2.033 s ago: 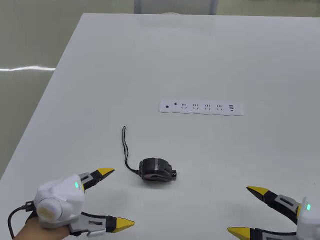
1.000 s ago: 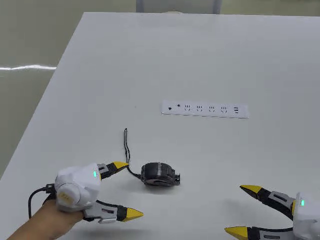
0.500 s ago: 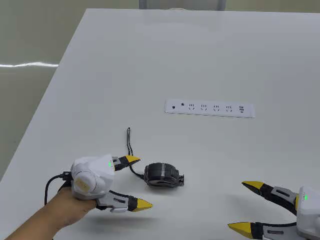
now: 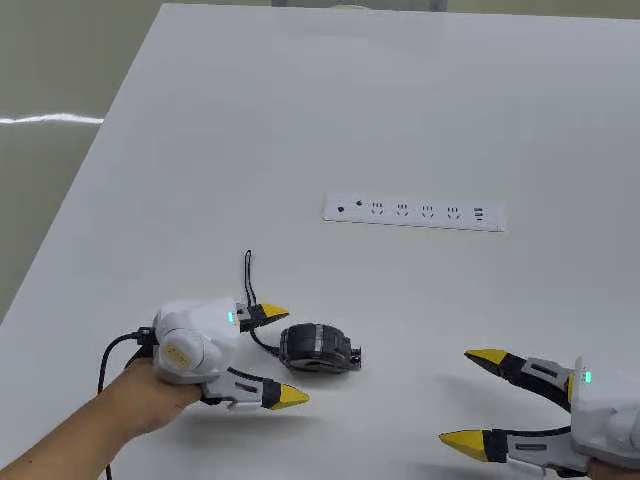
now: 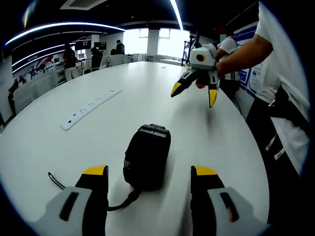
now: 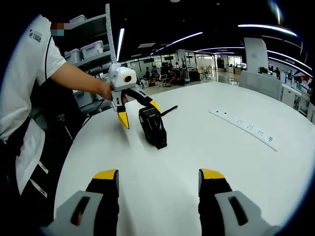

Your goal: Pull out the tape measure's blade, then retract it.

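Though the left gripper's fingers frame the tape measure, its print blurs.

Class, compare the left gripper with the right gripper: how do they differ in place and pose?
The left gripper flanks the tape measure with its jaws; the right gripper stands apart from it, over bare table. In the head view the left gripper points rightward, the right gripper leftward. Both are open, yellow-tipped, gripping nothing.

Your black tape measure rests on the table, blade fully in, its thin cord trailing away.
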The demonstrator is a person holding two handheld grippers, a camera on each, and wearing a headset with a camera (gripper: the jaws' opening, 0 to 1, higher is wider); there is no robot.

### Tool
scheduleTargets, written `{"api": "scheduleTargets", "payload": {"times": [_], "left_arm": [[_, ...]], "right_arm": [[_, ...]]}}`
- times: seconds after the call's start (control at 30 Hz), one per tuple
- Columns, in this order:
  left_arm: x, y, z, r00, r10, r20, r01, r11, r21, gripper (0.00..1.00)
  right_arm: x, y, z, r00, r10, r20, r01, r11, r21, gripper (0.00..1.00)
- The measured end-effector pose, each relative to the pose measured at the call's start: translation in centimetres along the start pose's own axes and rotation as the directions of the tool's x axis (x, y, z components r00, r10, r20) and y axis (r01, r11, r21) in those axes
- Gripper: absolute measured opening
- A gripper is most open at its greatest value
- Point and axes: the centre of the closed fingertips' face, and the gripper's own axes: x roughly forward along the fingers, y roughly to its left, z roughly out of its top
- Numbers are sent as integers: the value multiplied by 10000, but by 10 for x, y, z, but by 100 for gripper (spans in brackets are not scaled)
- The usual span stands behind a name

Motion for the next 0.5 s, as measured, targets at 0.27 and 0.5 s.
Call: {"api": "scheduleTargets", "payload": {"times": [0.27, 0.5], "left_arm": [[5, 6, -4, 10000, 23, -25, -23, 10000, -89, 58], [11, 8, -4, 10000, -31, 45, 32, 9996, -294, 52]], "right_arm": [[6, -4, 0, 9999, 104, 2, -104, 9999, 5, 65], [13, -4, 1, 9998, 211, -4, -211, 9998, 38, 65]]}}
